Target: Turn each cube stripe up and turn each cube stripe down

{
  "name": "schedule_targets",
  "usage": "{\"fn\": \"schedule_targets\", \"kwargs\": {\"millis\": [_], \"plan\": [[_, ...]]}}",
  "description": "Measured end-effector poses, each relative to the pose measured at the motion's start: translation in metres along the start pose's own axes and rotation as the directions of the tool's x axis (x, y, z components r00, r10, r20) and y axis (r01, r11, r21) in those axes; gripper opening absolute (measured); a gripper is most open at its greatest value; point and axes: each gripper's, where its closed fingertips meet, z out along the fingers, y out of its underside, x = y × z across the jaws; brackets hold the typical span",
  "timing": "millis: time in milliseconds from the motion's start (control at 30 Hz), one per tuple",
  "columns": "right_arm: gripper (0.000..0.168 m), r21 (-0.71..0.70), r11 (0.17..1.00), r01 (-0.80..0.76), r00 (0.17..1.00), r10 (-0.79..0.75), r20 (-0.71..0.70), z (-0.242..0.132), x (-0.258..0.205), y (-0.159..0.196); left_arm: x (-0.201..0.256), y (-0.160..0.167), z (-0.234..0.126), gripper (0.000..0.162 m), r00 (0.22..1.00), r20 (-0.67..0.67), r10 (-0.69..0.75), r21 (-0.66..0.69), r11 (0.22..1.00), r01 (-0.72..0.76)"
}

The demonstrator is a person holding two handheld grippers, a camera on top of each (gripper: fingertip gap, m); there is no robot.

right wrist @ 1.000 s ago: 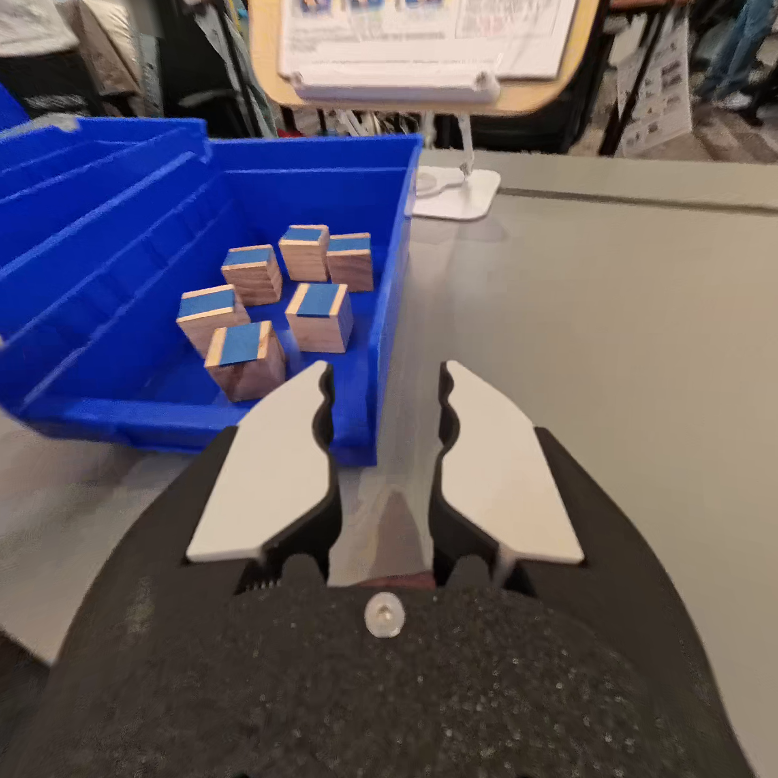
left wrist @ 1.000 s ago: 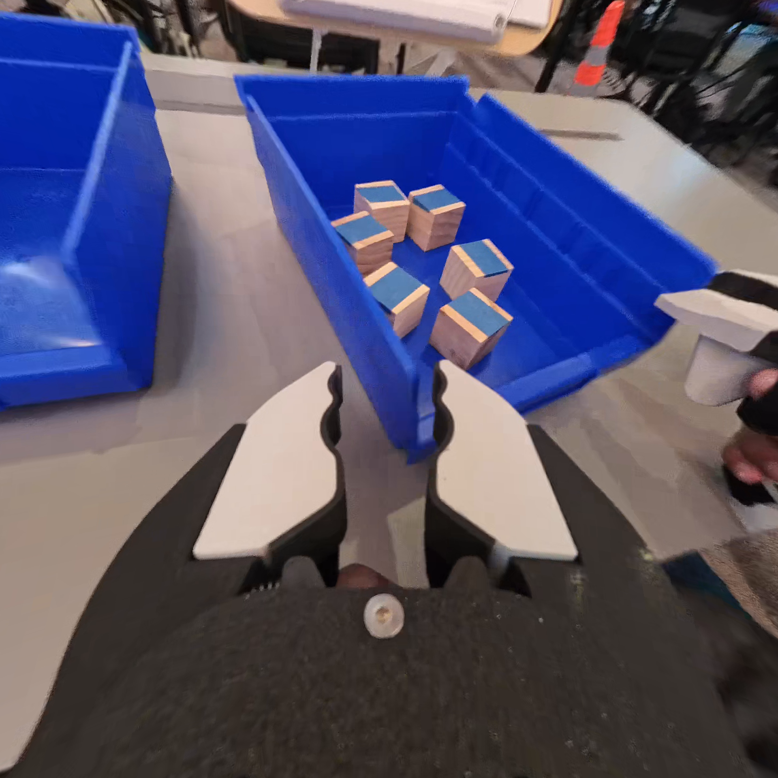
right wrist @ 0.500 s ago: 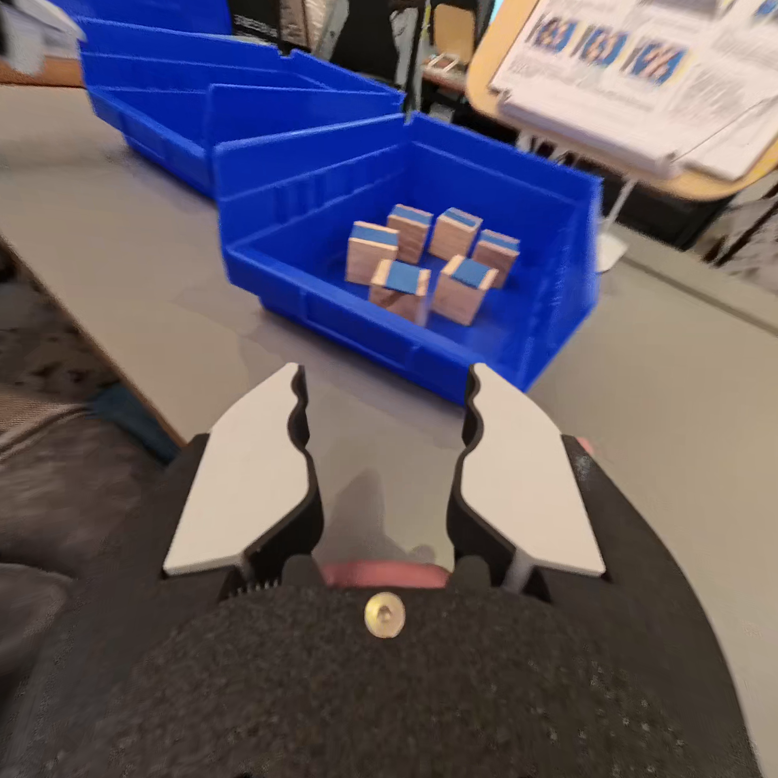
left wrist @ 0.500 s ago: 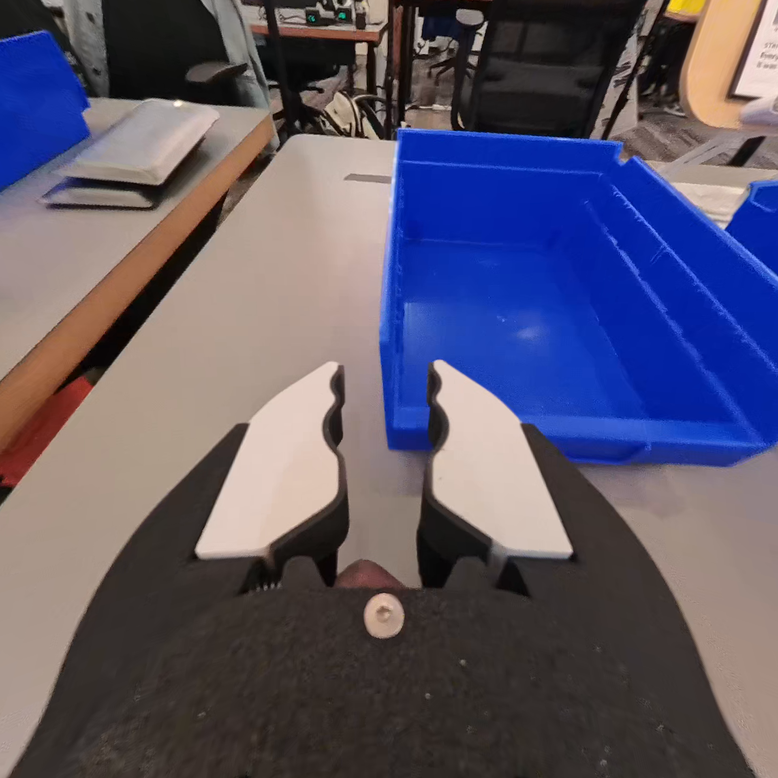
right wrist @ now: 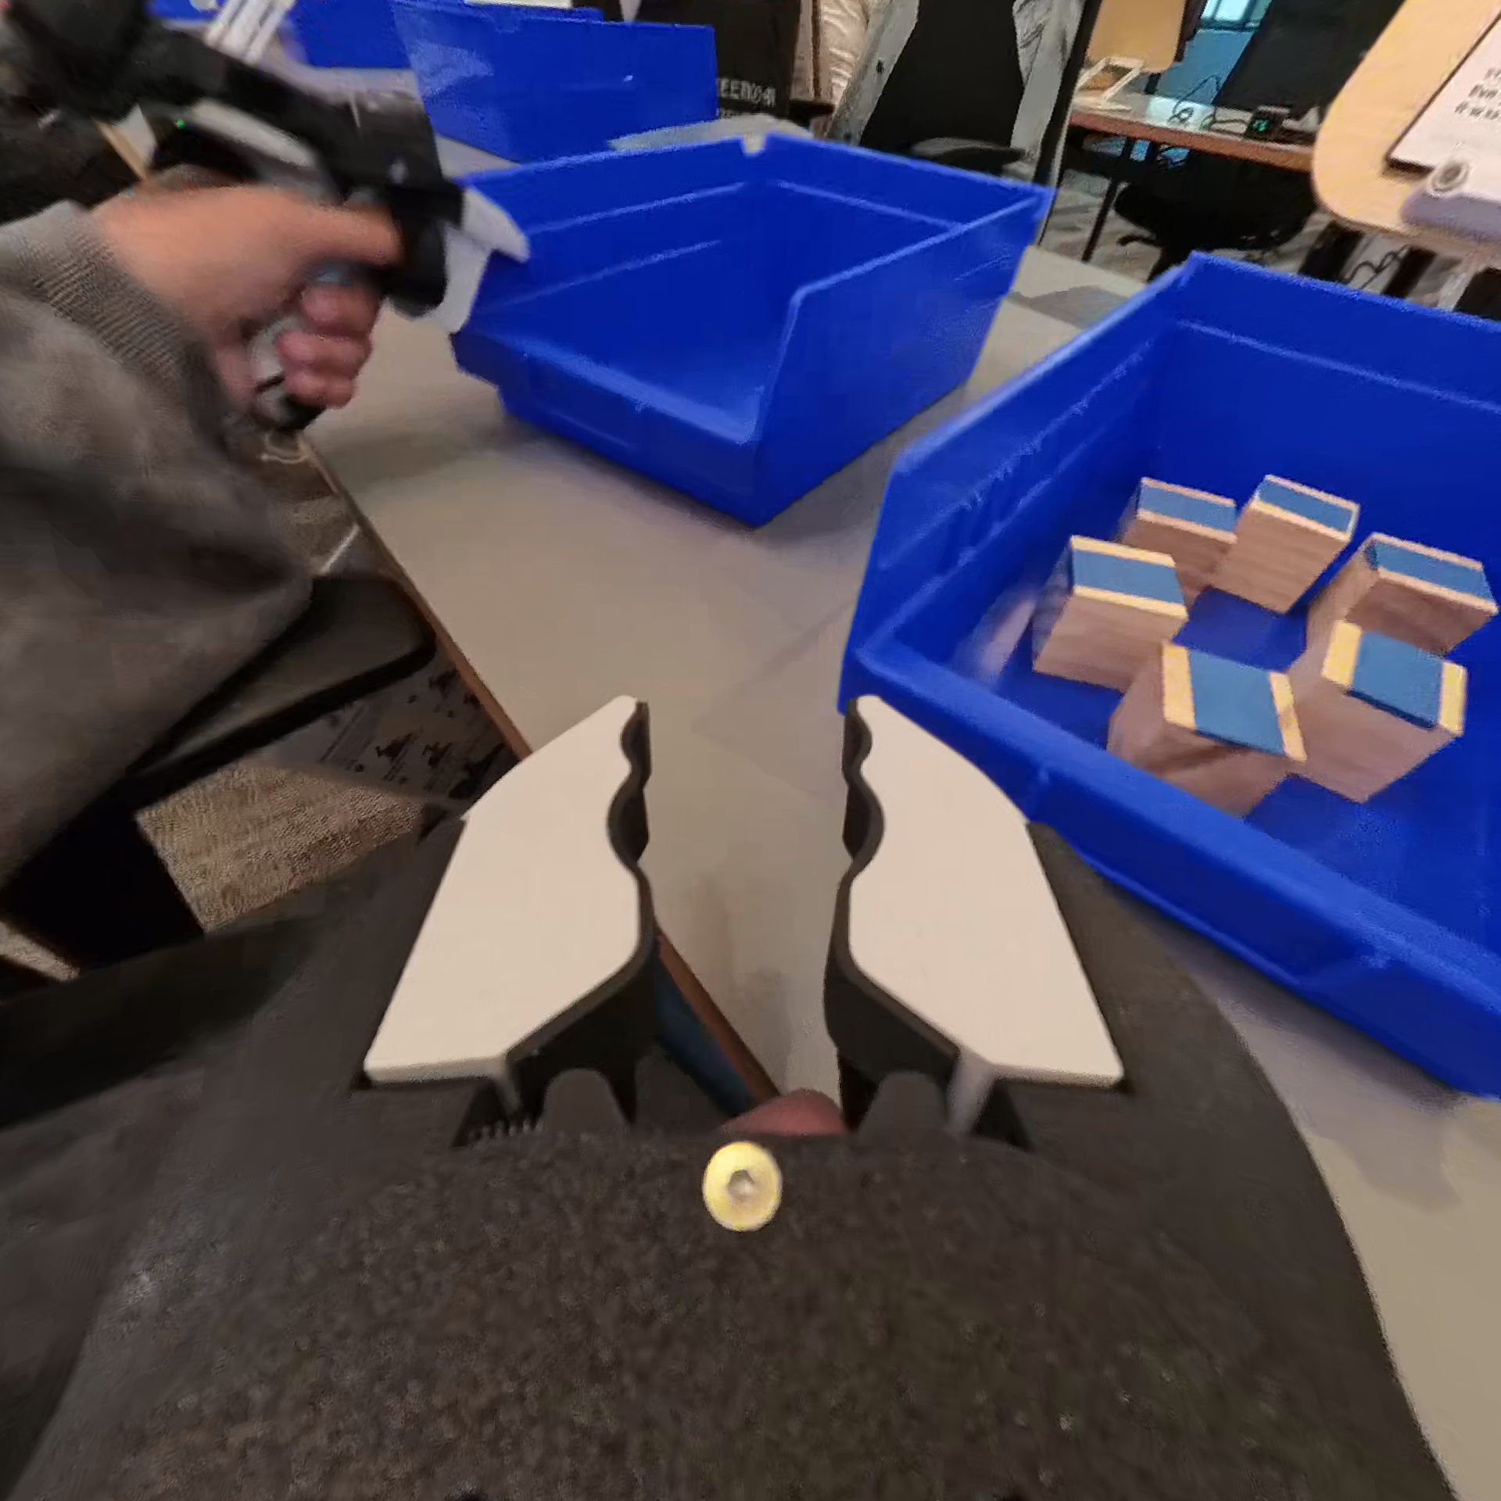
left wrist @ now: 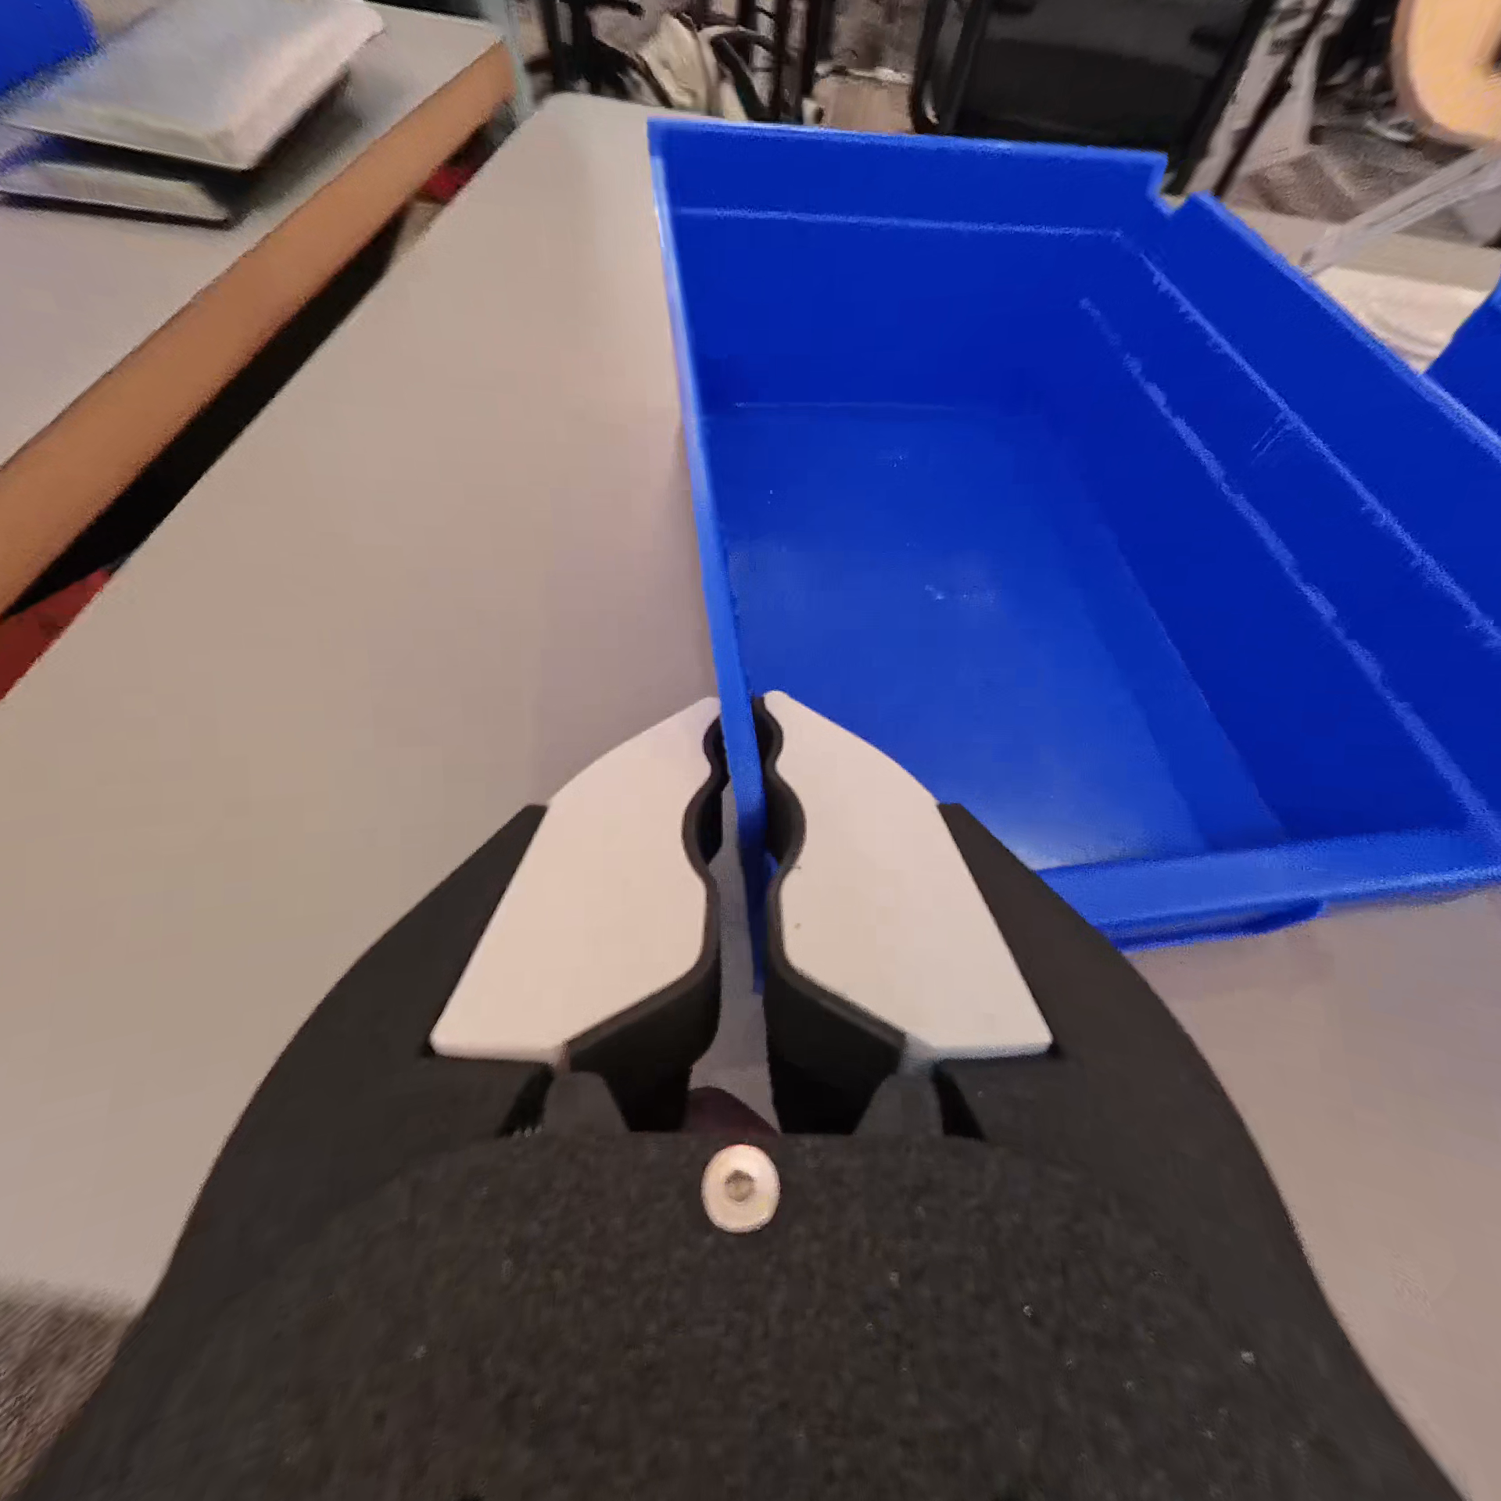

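My left gripper (left wrist: 741, 715) is shut on the near end of the left wall of an empty blue bin (left wrist: 893, 154); both pads press on the thin wall. The right wrist view shows that gripper (right wrist: 479, 235), held by a hand, at the corner of the same bin (right wrist: 893, 325). My right gripper (right wrist: 743, 715) is open and empty above the grey table (right wrist: 609, 568), just left of the near corner of a second blue bin (right wrist: 1137, 828). That bin holds several wooden cubes (right wrist: 1226, 707), all with the blue stripe facing up.
More blue bins (right wrist: 552, 81) stand behind the empty one. The table's front edge (right wrist: 455, 650) runs left of my right gripper, with a grey sleeve (right wrist: 122, 487) beyond it. A neighbouring desk with a grey pad (left wrist: 187, 105) lies to the left. Chairs stand behind.
My left gripper swung away from the cube bin to the empty bin and shut on its left wall. My right gripper pulled back and turned left; its jaws widened, then narrowed.
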Motion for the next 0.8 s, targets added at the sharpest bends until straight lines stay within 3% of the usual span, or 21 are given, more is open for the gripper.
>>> {"fn": "schedule_targets", "kwargs": {"millis": [167, 300, 433, 467, 500, 667, 800], "plan": [[0.049, -0.002, 0.991, -0.137, 0.99, 0.137, 0.023, 0.05, -0.019, -0.022, 0.003, 0.037, -0.076, 0.005, 0.997, 0.073, -0.031, 0.033, 0.999, 0.028], [0.05, -0.027, 0.986, -0.162, 0.986, 0.163, 0.036, 0.091, -0.038, -0.033, 0.012, 0.055, -0.111, 0.005, 0.996, 0.065, -0.055, 0.047, 0.998, 0.052], [0.038, -0.075, 0.974, -0.216, 0.975, 0.219, 0.037, 0.117, -0.048, -0.035, 0.026, 0.064, -0.131, 0.006, 0.996, 0.087, -0.026, 0.074, 0.997, 0.019], [0.021, -0.072, 0.976, -0.206, 0.978, 0.206, -0.013, 0.116, -0.041, -0.038, 0.027, 0.065, -0.135, 0.006, 0.993, 0.121, -0.018, 0.089, 0.996, 0.007], [0.01, -0.052, 0.985, -0.167, 0.985, 0.164, -0.062, 0.113, -0.034, -0.044, 0.031, 0.062, -0.14, 0.007, 0.991, 0.131, -0.012, 0.123, 0.992, -0.004], [0.005, 0.219, 0.974, -0.051, 0.974, 0.097, -0.205, 0.058, 0.0, -0.106, 0.077, -0.003, -0.175, 0.005, 0.982, 0.184, 0.049, 0.426, 0.896, -0.125], [0.005, 0.344, 0.938, 0.046, 0.927, 0.088, -0.364, -0.018, 0.062, -0.153, 0.156, -0.069, -0.173, 0.005, 0.993, 0.045, 0.105, 0.542, 0.833, -0.113]]}}
